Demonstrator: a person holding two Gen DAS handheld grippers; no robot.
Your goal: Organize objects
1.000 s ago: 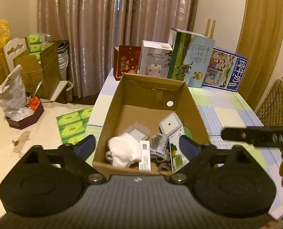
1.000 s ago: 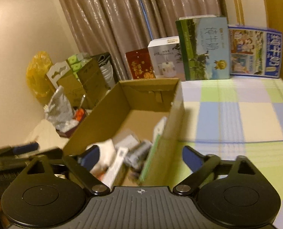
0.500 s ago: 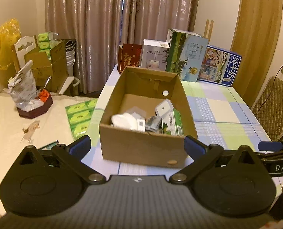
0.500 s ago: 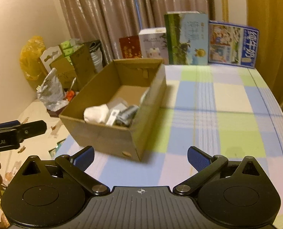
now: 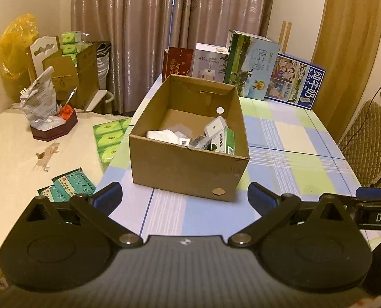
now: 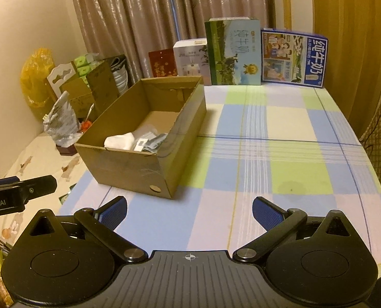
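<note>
Left wrist view shows me the cardboard box (image 5: 190,151) on the near left part of the checked tablecloth (image 5: 287,159), holding a white cloth (image 5: 162,136), a green carton (image 5: 225,141) and small packets. I hold my left gripper (image 5: 184,196) and right gripper (image 6: 189,210) spread wide, empty, short of the box. Sorting looks nearly done; only cartons (image 6: 232,51) stand far back.
</note>
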